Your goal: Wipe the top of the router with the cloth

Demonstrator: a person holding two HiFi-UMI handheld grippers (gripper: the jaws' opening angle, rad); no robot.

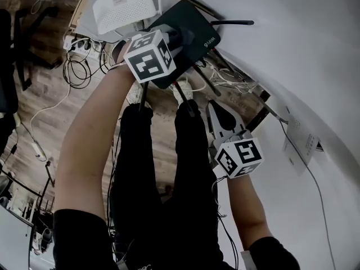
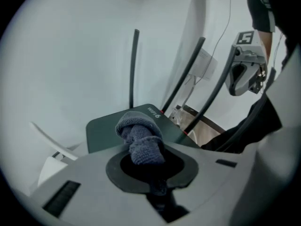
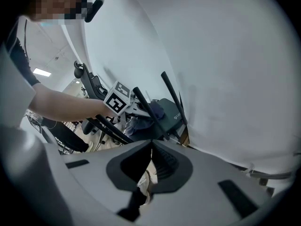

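A dark green router (image 1: pixel 198 28) with black antennas lies on a low shelf by the white wall. My left gripper (image 1: pixel 175 43) is shut on a bunched dark blue cloth (image 1: pixel 184 36) and holds it against the router's top. In the left gripper view the cloth (image 2: pixel 137 128) bulges out of the jaws onto the router (image 2: pixel 104 130) near its printed corner. My right gripper (image 1: pixel 218 110) is shut with nothing in it, a little short of the router. Seen from the right gripper view, the router (image 3: pixel 170 111) and the cloth (image 3: pixel 155 109) lie beyond the shut right gripper (image 3: pixel 151 144).
A white box-shaped device (image 1: pixel 124 7) sits beside the router on the shelf. Cables and a power strip (image 1: pixel 81 46) lie on the wood floor below. Thin black antennas (image 2: pixel 134 67) stand up from the router. A white wall box (image 1: pixel 301 139) with a cable hangs at the right.
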